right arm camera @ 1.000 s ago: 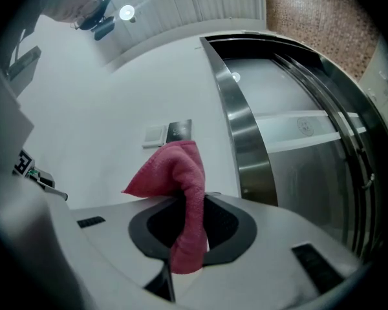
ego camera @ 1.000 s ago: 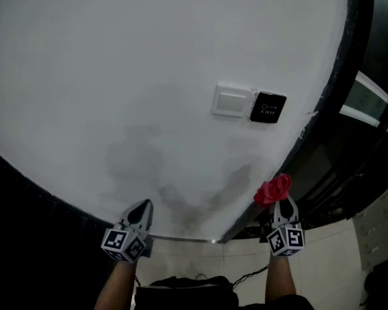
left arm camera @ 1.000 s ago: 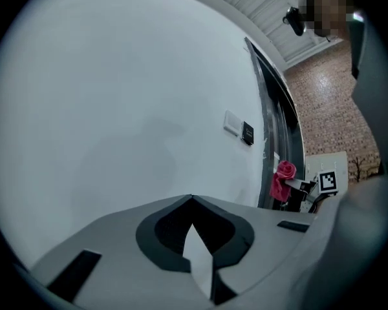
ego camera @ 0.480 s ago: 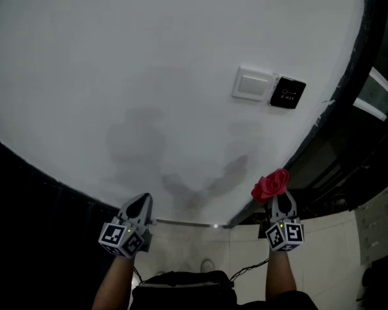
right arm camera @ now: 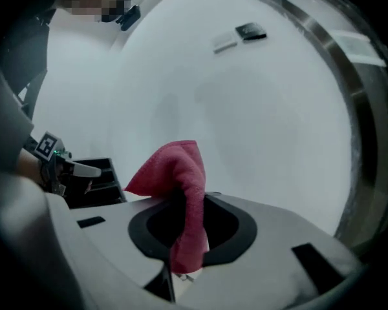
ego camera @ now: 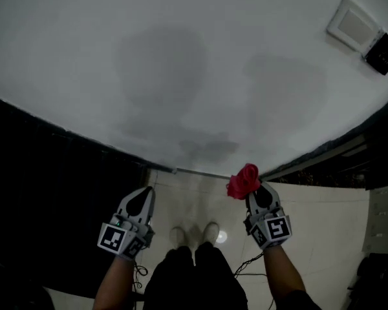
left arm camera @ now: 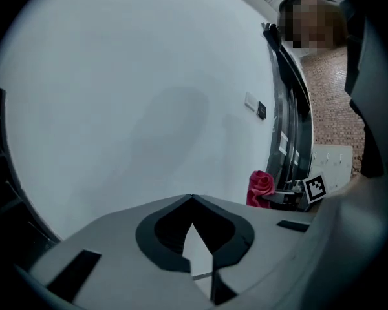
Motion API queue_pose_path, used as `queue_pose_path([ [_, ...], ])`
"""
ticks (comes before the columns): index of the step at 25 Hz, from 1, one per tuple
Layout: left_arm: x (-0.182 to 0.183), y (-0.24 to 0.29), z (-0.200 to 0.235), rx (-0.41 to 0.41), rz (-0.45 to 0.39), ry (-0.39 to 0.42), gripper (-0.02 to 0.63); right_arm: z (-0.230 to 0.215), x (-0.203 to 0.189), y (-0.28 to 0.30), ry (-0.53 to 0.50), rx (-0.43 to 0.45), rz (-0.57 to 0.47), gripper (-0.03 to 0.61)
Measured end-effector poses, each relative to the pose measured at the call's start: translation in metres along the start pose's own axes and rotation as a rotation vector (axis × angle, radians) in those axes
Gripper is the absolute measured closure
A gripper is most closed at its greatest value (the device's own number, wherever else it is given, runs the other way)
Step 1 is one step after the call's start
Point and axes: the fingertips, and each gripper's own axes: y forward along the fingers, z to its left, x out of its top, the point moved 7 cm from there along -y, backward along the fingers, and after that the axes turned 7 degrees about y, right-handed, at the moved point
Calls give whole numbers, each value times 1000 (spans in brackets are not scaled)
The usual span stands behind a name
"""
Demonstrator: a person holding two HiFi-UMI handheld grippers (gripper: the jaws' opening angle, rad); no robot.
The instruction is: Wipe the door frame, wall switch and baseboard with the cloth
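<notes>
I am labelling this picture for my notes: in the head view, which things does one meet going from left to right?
left tool → shoes → red cloth → white wall switch → black panel

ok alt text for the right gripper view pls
The right gripper clamps a red cloth before a white wall. A white switch and black panel sit high on it; the left gripper shows at left.
</notes>
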Motion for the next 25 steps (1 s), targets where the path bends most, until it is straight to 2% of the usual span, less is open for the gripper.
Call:
queue_pose_path([
  [4,-65,7,11,21,43,24,611,19,-82,61,-44,142,139,517],
  [8,-155,11,19,9,115,41,611,30,-189,108,-165,248,275,517],
  [12,-262,14,44,27,128,33,611,20,-314,166,-259,312,352,517],
  [16,-380,20,72,60,130,59,611,15,-435,239,-367,379,392,517],
  [19,-458,34,100,118,101,32,611,14,-530,307,-453,371,417,518],
  [21,-485,43,114,136,102,-24,611,14,-590,342,-423,330,458,518],
  [23,-481,58,129,147,67,-115,611,13,-636,373,-353,267,488,518],
  [25,-469,66,143,157,2,-201,611,16,-666,405,-358,244,495,518],
])
